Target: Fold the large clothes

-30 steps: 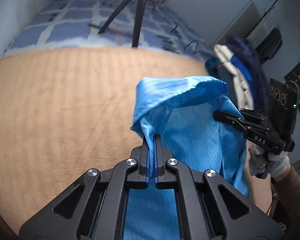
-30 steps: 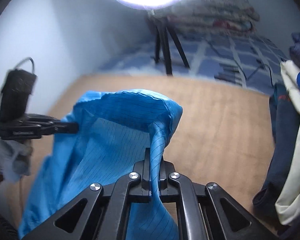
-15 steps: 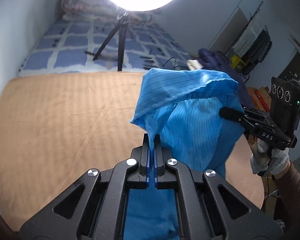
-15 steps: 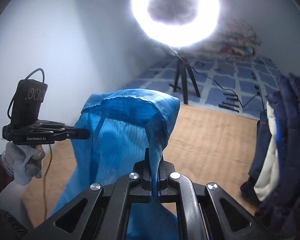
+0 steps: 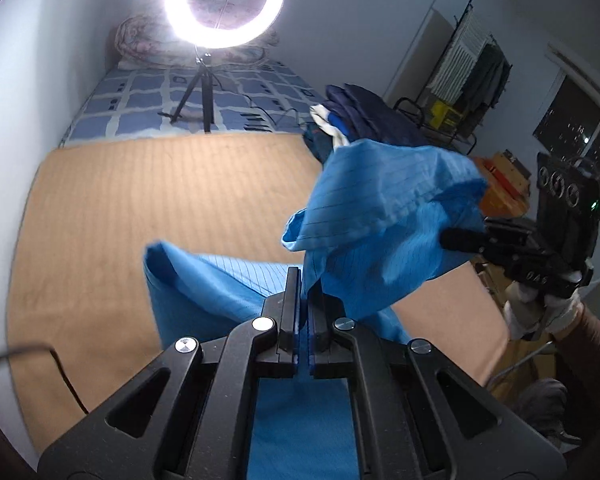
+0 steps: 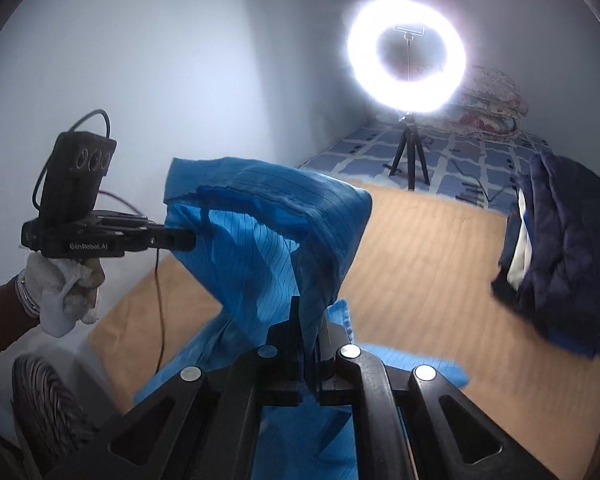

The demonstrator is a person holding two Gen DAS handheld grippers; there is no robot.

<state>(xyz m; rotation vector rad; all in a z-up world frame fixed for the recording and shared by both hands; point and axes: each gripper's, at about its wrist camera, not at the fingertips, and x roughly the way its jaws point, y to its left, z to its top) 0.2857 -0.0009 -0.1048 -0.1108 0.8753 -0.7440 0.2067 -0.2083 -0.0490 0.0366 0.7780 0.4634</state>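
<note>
Your left gripper (image 5: 305, 280), a black two-finger tool, has its jaws pressed together on a fold of the bright blue, thinly pinstriped garment (image 5: 384, 216); the cloth runs up out of the jaws and also hangs down below them. Your right gripper (image 6: 307, 312) is clamped the same way on another part of the same garment's edge, with the fabric squeezed between its closed fingers. From the left wrist camera, the right gripper appears at the right of the frame, held in your white-gloved right hand (image 5: 540, 312), its tip buried in the blue cloth. From the right wrist camera, the left gripper sits at the left of the frame in your gloved left hand (image 6: 64, 292), a thin black cable (image 6: 158, 300) dropping from it.

The garment is lifted between the two tools: its upper edge stretches from one gripper to the other in the air, and the rest drapes down, with a lower part seeming to rest on the tan ribbed blanket (image 5: 140, 208) that covers the near part of the bed, though the contact is partly hidden behind the gripper bodies. Beyond the blanket lies a blue and white checked bedsheet (image 5: 140, 100), and on it stands a lit white ring light (image 5: 224, 2) on a black tripod (image 5: 198, 92). A pile of dark navy and white clothes (image 6: 560, 248) lies at the right edge of the bed, well apart from the blue garment.
</note>
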